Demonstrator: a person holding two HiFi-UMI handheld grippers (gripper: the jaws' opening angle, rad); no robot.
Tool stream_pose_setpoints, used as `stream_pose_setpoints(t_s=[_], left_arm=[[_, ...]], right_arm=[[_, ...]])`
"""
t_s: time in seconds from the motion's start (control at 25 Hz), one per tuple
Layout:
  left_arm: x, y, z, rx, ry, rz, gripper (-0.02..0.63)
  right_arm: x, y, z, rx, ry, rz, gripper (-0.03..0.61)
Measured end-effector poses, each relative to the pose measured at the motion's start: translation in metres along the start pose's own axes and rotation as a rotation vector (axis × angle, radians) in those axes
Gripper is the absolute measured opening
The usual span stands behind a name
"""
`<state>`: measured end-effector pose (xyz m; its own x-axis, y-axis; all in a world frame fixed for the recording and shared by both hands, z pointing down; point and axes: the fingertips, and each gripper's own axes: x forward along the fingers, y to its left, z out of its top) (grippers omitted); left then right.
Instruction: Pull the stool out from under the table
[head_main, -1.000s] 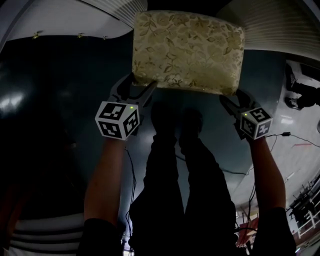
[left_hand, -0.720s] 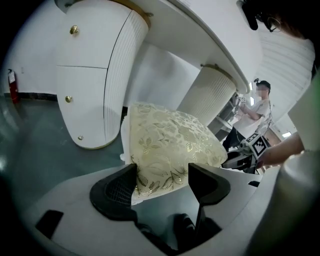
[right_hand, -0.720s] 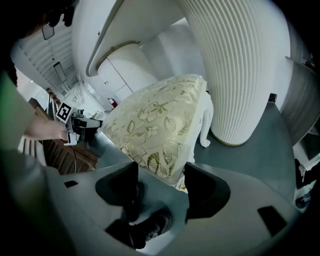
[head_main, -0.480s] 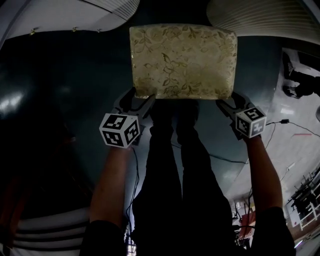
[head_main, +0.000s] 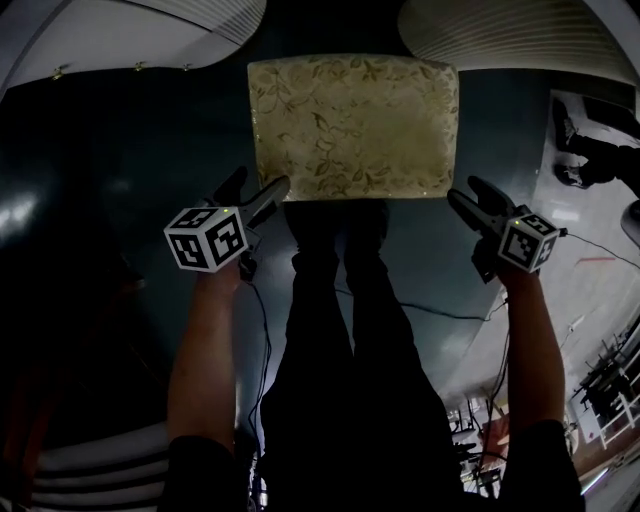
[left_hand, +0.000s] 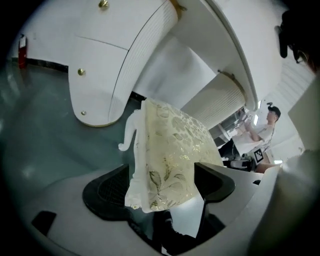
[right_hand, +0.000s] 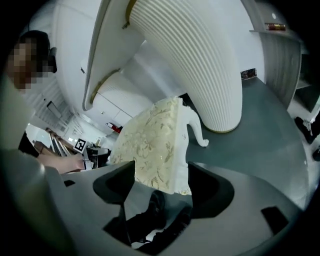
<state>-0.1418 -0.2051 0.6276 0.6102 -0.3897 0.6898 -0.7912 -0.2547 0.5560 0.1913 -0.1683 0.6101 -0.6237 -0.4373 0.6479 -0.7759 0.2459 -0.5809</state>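
The stool (head_main: 352, 125) stands on the dark floor (head_main: 120, 210), clear of the white table (head_main: 130, 30). The left gripper (head_main: 253, 187) and right gripper (head_main: 470, 196) have just been opening, a stool corner loose between each one's jaws.

Dim light, dark fisheye-warped edges.

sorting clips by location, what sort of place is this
Indoors, probably a showroom or staged test room, not a home: a gold floral stool on white curved legs, large white fluted table pedestals on a glossy dark floor, and a person working in the background.
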Motion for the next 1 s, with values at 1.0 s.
stream_pose_setpoints(t_s=[1.0], left_arm=[[0.026, -0.020, -0.011, -0.063, 0.119, 0.015, 0.415]], right_arm=[[0.046, 0.006, 0.012, 0.117, 0.162, 0.021, 0.313]])
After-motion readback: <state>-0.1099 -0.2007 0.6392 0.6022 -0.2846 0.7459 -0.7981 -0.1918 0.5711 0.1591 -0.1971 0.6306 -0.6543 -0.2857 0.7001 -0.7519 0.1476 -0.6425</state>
